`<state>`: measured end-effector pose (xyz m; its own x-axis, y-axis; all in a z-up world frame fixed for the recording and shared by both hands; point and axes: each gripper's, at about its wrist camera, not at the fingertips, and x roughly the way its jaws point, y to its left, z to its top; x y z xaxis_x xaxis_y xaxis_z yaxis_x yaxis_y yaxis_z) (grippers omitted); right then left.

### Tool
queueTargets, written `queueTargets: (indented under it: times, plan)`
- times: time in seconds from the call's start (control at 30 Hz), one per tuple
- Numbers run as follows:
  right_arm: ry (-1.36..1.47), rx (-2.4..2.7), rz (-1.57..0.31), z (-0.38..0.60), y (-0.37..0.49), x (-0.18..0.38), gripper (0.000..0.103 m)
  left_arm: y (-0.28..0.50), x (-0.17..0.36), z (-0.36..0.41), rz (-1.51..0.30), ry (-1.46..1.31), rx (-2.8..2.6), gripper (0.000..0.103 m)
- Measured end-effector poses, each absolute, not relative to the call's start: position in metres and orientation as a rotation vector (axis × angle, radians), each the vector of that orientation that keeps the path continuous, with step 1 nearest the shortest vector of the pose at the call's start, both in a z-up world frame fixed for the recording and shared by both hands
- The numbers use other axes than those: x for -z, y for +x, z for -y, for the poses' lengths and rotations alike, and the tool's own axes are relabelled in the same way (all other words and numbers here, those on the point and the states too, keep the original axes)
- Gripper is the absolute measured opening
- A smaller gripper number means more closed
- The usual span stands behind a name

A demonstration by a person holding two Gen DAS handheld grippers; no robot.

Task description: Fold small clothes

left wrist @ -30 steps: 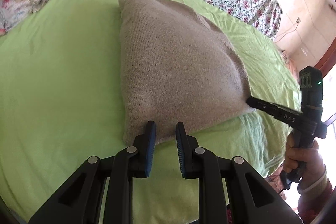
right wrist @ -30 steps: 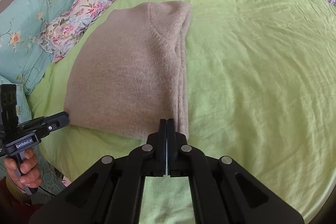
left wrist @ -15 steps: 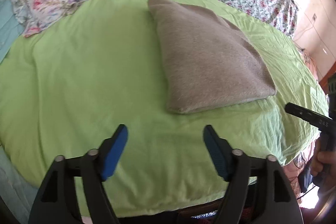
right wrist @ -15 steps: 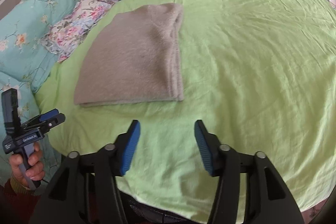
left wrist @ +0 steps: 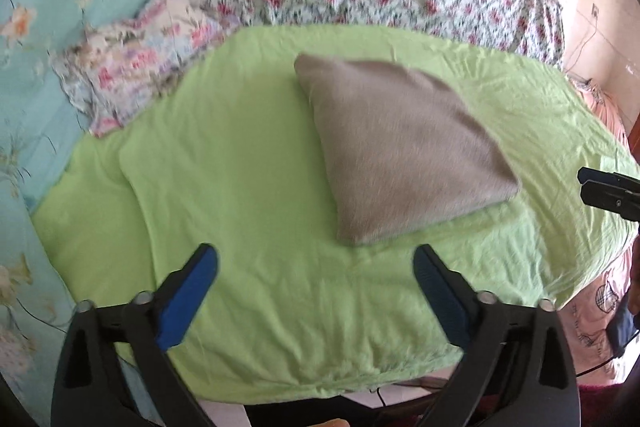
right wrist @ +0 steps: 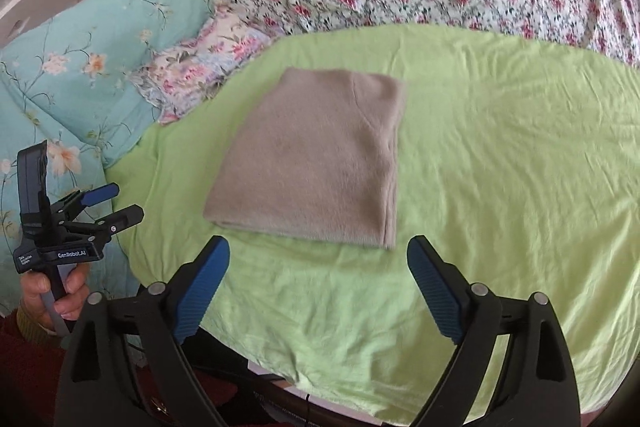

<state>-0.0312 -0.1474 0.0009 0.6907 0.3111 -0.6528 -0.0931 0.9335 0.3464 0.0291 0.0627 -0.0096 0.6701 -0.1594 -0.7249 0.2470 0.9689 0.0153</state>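
Lying folded flat at frame centre: sweater on bed. Hanging wide open, empty: left gripper, right gripper. Appearing complete.

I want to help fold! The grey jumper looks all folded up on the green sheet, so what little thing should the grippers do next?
Probably just pull both back and leave it. The grey jumper lies as a neat flat rectangle on the green sheet, and the left gripper and right gripper are open, touching nothing.
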Motion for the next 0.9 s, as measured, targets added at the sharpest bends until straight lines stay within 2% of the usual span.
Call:
queueTargets:
  times: [0.13, 0.3, 0.7, 0.77, 0.87, 0.9]
  plan:
    - [0.326, -0.226, -0.798, 0.154, -0.017, 0.009, 0.092, 0.033, 0.0, -0.061, -0.779, 0.105, 0.233, 0.102]
    - [0.414, -0.229, -0.812, 0.168, 0.015, 0.026, 0.092, 0.054, 0.014, -0.058, -0.828, 0.073, 0.249, 0.102]
    - [0.494, -0.213, -0.808, 0.205, 0.143, 0.045, 0.091, 0.147, 0.031, -0.051, -0.898, -0.023, 0.243, 0.102]
    - [0.538, -0.212, -0.819, 0.214, 0.169, 0.052, 0.089, 0.159, 0.033, -0.046, -0.904, -0.015, 0.238, 0.102]
    - [0.635, -0.228, -0.841, 0.226, 0.21, 0.068, 0.079, 0.172, 0.036, -0.039, -0.908, -0.001, 0.231, 0.102]
    - [0.659, -0.228, -0.853, 0.229, 0.22, 0.075, 0.068, 0.177, 0.038, -0.036, -0.911, 0.004, 0.227, 0.102]
